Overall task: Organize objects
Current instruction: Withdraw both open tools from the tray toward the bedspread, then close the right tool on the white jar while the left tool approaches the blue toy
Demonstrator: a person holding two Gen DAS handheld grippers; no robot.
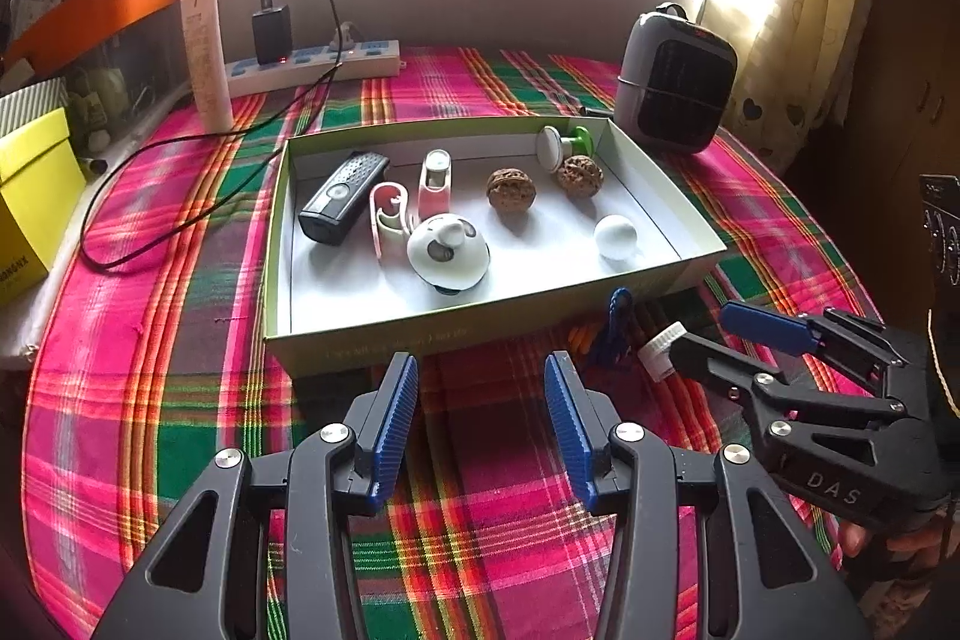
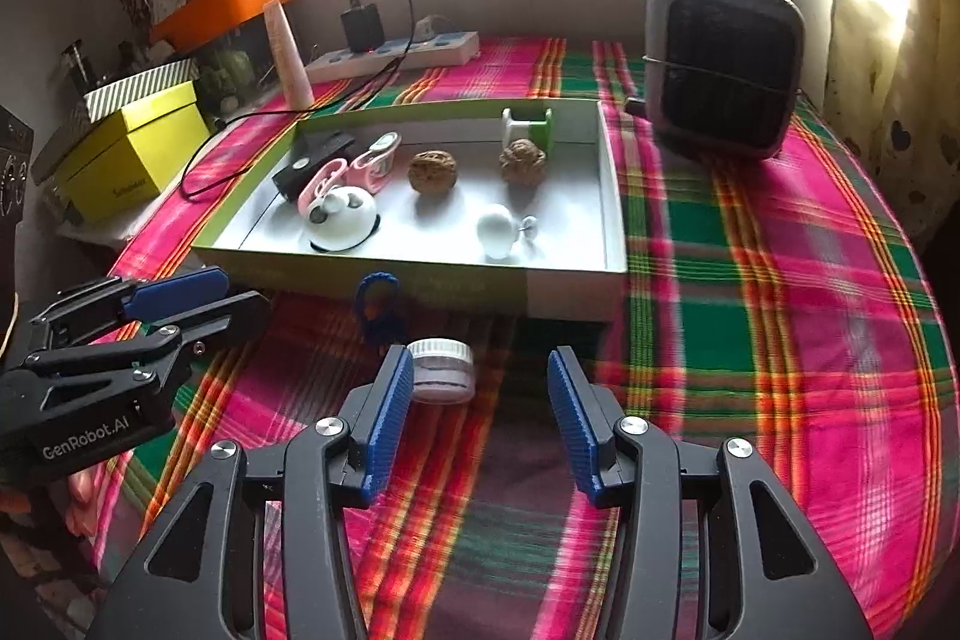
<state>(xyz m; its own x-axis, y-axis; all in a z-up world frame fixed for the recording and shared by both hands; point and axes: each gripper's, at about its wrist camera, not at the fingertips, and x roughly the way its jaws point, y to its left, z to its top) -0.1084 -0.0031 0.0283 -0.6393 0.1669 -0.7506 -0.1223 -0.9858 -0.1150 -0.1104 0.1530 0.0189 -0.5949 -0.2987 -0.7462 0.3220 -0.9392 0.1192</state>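
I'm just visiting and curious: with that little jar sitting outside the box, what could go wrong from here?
The small jar sits by the right gripper's left pad, off-centre between its open jaws, so closing could knock it aside. The blue cord lies just behind it and may snag. The box wall is close; lifting low could bump it.

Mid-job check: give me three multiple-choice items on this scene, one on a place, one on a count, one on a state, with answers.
1. Where is the small white-lidded jar?
A. inside the box
B. on the cloth in front of the box
C. on the heater

2. How many walnuts lie in the box?
A. one
B. two
C. four

3. The right gripper is:
A. open, gripping nothing
B. shut on the jar
C. shut on a walnut

Answers: 1 B, the jar sits on plaid cloth before the box wall. 2 B, two brown walnuts show. 3 A, its fingers stand apart.
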